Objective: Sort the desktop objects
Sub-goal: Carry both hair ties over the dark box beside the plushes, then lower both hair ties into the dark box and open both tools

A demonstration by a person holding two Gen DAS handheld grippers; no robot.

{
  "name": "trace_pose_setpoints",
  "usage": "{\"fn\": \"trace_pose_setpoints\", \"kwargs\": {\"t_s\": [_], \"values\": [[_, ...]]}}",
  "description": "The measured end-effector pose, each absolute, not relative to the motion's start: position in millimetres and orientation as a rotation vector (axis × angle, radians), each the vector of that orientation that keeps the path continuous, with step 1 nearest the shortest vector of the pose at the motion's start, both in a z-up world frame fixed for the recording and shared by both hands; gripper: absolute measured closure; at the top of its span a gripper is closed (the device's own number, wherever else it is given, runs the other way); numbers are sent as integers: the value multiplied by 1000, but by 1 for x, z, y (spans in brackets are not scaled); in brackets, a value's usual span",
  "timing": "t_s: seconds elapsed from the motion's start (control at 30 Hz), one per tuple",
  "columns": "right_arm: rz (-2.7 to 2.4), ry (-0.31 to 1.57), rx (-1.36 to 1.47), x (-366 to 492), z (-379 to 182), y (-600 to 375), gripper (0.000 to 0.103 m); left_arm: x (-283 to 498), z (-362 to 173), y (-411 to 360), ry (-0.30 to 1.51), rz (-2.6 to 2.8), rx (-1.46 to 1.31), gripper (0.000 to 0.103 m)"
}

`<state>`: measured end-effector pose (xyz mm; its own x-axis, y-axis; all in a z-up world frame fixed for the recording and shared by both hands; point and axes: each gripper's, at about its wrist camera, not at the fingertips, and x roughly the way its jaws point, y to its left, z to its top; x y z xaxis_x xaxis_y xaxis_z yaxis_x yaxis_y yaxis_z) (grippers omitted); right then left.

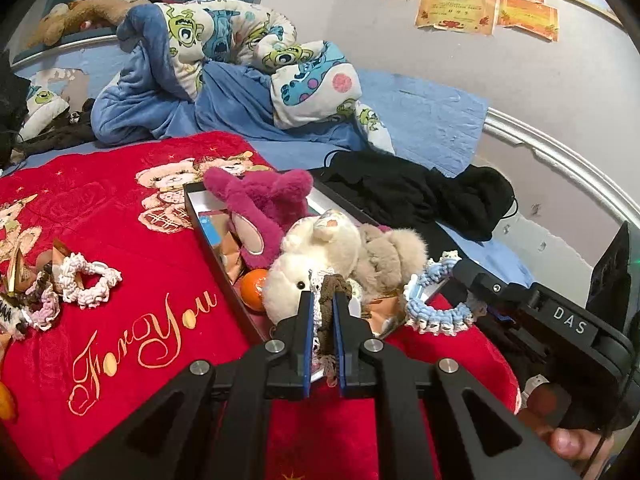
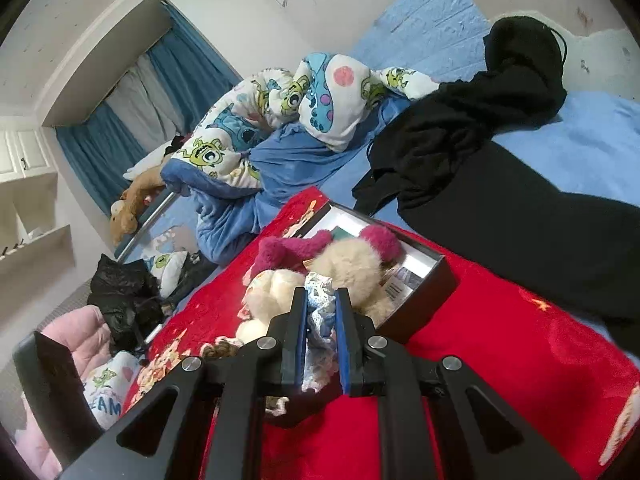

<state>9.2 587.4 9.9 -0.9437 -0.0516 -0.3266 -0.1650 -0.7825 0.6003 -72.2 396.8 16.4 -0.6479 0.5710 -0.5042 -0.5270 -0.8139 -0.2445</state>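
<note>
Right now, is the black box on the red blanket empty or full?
Full. The black box is heaped above its rim with a magenta plush, a cream plush, a tan fur scrunchie and an orange.

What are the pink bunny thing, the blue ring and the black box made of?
The pink plush looks like soft, fuzzy synthetic fur: its surface is shaggy and matte. The blue and white ring looks like crocheted yarn, with knotted loops and ruffled edges; the right gripper holds it. The black box seems to be stiff cardboard, with thin straight walls and a dull finish, though I cannot be sure.
</note>
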Motion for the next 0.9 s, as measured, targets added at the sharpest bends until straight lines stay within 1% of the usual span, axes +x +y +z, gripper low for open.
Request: {"fn": "trace_pose_setpoints", "kwargs": {"t_s": [0.17, 0.3, 0.53, 0.7, 0.8, 0.9], "values": [[2873, 1042, -534, -7, 7, 583, 89, -91, 12, 402, -74, 2411, -789, 94], [2844, 1027, -580, -20, 2, 580, 89, -108, 8, 403, -90, 2394, -813, 94], [2827, 1010, -610, -35, -2, 582, 89, -128, 9, 413, -28, 2389, -791, 94], [2805, 1036, -626, -42, -7, 590, 89, -144, 7, 421, 8, 2379, -775, 94], [2801, 1040, -627, -46, -9, 593, 89, -157, -1, 425, 31, 2375, -789, 94], [2805, 1031, -633, -53, -9, 593, 89, -171, -10, 425, 8, 2360, -811, 94]]}}
